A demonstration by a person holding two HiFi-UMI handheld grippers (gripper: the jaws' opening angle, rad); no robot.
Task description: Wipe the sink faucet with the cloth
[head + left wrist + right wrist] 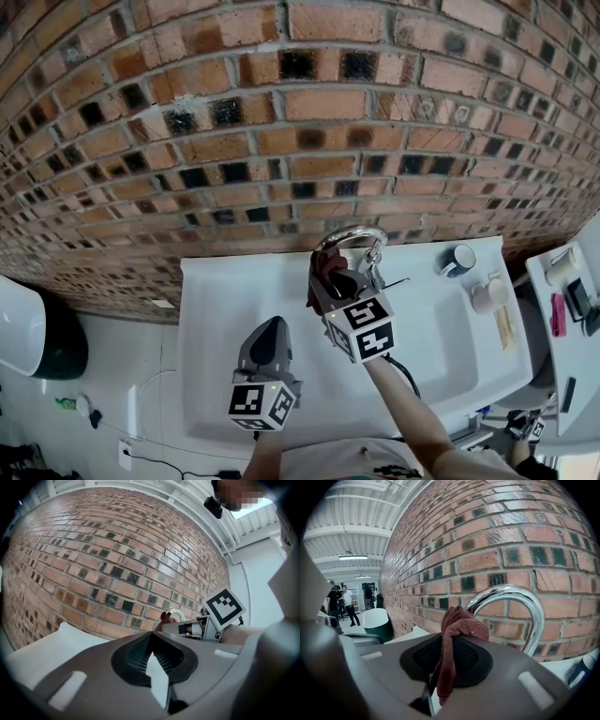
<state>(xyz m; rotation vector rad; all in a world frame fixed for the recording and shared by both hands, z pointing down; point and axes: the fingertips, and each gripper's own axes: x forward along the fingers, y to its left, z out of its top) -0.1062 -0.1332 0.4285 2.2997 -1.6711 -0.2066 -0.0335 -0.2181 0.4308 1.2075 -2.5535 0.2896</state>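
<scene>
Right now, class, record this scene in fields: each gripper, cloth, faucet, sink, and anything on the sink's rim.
left gripper: jaws together, empty, low over the sink's front
right gripper: shut on the cloth, raised to the faucet
cloth: dark red, bunched, hanging from the jaws; contact with the faucet unclear
faucet: chrome, arched, at the sink's back by the brick wall
sink: white
rim: dark mug at back right
</scene>
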